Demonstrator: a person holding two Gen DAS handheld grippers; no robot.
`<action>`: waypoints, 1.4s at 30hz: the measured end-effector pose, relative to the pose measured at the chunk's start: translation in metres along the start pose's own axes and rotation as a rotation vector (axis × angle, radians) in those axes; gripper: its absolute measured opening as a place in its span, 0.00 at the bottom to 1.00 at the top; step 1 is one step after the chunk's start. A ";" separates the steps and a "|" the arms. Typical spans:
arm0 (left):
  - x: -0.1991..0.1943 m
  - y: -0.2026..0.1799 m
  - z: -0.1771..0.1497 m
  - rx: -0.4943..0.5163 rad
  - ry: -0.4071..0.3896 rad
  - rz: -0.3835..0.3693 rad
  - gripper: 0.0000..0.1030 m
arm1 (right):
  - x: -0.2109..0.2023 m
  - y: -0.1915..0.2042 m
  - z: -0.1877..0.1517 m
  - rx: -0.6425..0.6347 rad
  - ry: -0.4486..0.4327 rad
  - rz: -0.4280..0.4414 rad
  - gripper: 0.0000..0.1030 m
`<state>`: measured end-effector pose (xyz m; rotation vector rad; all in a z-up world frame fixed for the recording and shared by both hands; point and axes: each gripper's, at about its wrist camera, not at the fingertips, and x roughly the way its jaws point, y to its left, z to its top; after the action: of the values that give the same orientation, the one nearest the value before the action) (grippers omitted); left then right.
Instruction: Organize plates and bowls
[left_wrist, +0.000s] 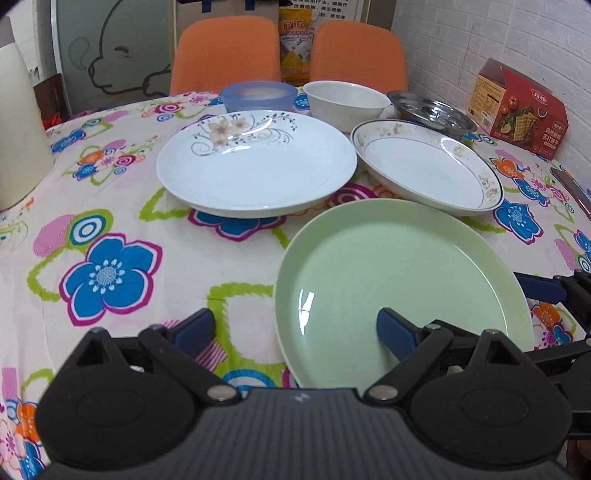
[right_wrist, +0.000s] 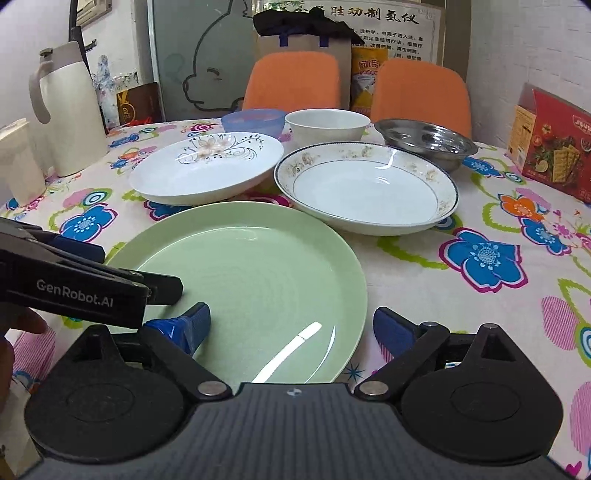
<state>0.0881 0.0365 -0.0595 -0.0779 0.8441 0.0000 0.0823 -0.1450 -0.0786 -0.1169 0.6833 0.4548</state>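
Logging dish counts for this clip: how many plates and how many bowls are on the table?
Plates: 3 (green plate, floral white plate, blue-rimmed plate)
Bowls: 3 (blue bowl, white bowl, steel bowl)
Total: 6

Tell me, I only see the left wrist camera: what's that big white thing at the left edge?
Observer: A white thermos jug with a handle, standing upright on the table.
Operator: Where's the other gripper?
Observer: The right gripper is open at the near rim of the green plate, one finger over the plate and one outside the rim.
Operator: Is anything written on my gripper?
Observer: Yes, the side of the left gripper reads GenRobot.AI.
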 end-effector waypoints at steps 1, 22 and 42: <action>0.000 0.000 0.000 0.002 -0.001 -0.001 0.87 | 0.000 0.000 -0.001 -0.008 -0.009 0.001 0.80; -0.053 0.079 -0.024 -0.165 -0.036 0.085 0.45 | -0.002 0.096 0.012 -0.105 -0.030 0.166 0.73; -0.049 0.116 -0.013 -0.216 -0.108 0.055 0.66 | 0.005 0.080 0.033 -0.019 -0.042 0.243 0.74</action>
<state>0.0420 0.1527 -0.0399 -0.2557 0.7355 0.1457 0.0690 -0.0632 -0.0527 -0.0417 0.6544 0.6954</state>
